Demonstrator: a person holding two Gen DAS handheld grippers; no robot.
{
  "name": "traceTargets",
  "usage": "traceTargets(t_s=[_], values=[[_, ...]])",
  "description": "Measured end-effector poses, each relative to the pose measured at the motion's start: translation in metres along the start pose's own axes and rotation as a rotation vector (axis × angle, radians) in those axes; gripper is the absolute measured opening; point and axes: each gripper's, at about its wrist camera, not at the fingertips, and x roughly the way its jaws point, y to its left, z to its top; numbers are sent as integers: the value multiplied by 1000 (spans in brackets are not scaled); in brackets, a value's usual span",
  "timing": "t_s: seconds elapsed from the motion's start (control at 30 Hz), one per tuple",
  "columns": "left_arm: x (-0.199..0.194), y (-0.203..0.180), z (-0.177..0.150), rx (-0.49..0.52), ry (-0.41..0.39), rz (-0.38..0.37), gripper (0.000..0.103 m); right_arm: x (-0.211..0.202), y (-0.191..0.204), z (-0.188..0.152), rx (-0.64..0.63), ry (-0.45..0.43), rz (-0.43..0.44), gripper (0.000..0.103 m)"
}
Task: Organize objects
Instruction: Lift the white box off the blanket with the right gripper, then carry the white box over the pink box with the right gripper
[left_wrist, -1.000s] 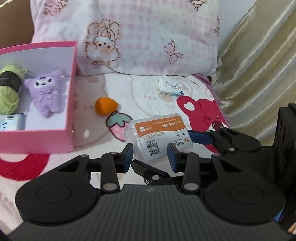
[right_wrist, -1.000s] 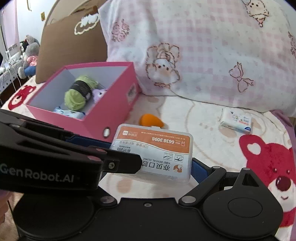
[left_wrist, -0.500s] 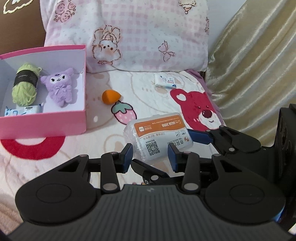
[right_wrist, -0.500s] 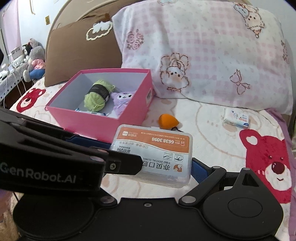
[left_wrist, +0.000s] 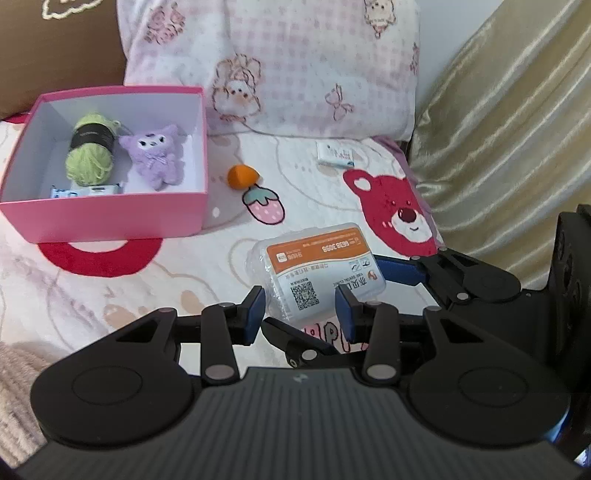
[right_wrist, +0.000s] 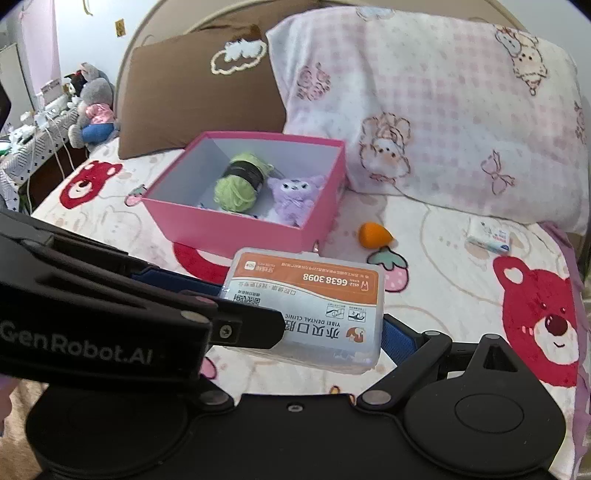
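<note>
Here the right gripper (right_wrist: 306, 325) clamps a clear, rectangular plastic box (right_wrist: 306, 306); the left gripper (left_wrist: 301, 314) stands narrowly open, empty.

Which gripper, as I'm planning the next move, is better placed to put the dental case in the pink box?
Right: the right gripper clamps the dental case between its pads; the left gripper stands open.

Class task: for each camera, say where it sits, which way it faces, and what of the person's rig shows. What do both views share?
Left wrist: on the left gripper, facing down across the bed toward the pink box; shows its open jaws and the right gripper.
Right wrist: on the right gripper, facing the bed; shows its jaws shut on the case, plus the left gripper.
Shared: pink box, case, pillow.
</note>
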Motion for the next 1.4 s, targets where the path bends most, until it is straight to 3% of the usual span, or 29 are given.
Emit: traceTargets(t_s=[0.73,0.93,1.13,1.4], values=[[-49,44,17,-35,-91,19,41,-1,46,41,-28,-36,44,96],[-54,68,27,-124,-187,-4,41,10,51,64,-24,-61,51,96],[-52,84,58,-92,-216,1,48,25,57,93,-54,-96,45,96],[-34,119,110,-109,-259,2,49,61,53,148,-67,-116,34,96]])
